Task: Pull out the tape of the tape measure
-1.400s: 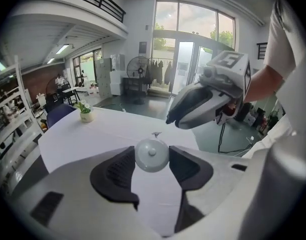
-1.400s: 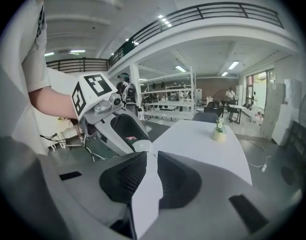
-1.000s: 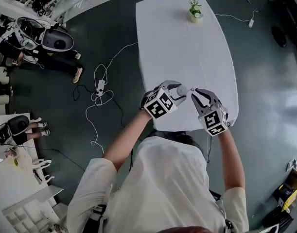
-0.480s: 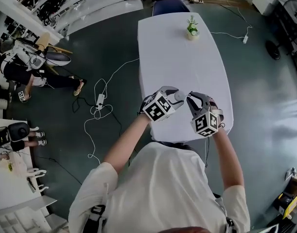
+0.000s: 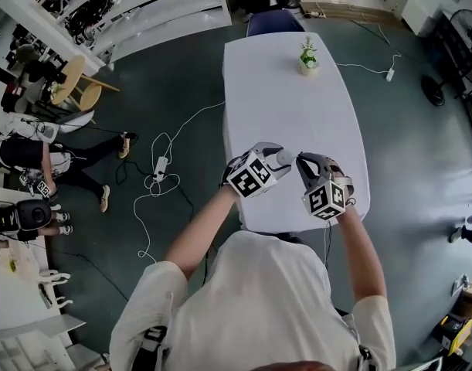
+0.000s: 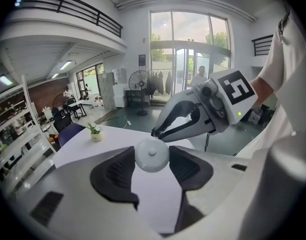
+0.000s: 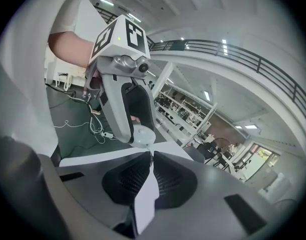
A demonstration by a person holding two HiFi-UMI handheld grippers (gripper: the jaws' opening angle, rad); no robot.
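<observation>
A small round white tape measure (image 6: 151, 155) is held above the near end of the white table (image 5: 297, 91), and my left gripper (image 5: 283, 152) is shut on its case, one pad on each side. In the right gripper view the case (image 7: 141, 135) sits just past my right gripper (image 7: 151, 158). Its jaws are closing, nearly together, on the thin tape end sticking out of the case. In the head view my right gripper (image 5: 300, 159) meets the left one tip to tip. The tape end itself is too small to make out clearly.
A small potted plant (image 5: 308, 56) stands at the table's far end, and a blue chair (image 5: 274, 20) is behind it. Cables and a power strip (image 5: 159, 163) lie on the dark floor to the left. People sit at the far left (image 5: 23, 157).
My right gripper has moved in to the tape measure's mouth and its jaws have come together there. The left gripper still holds the case.
</observation>
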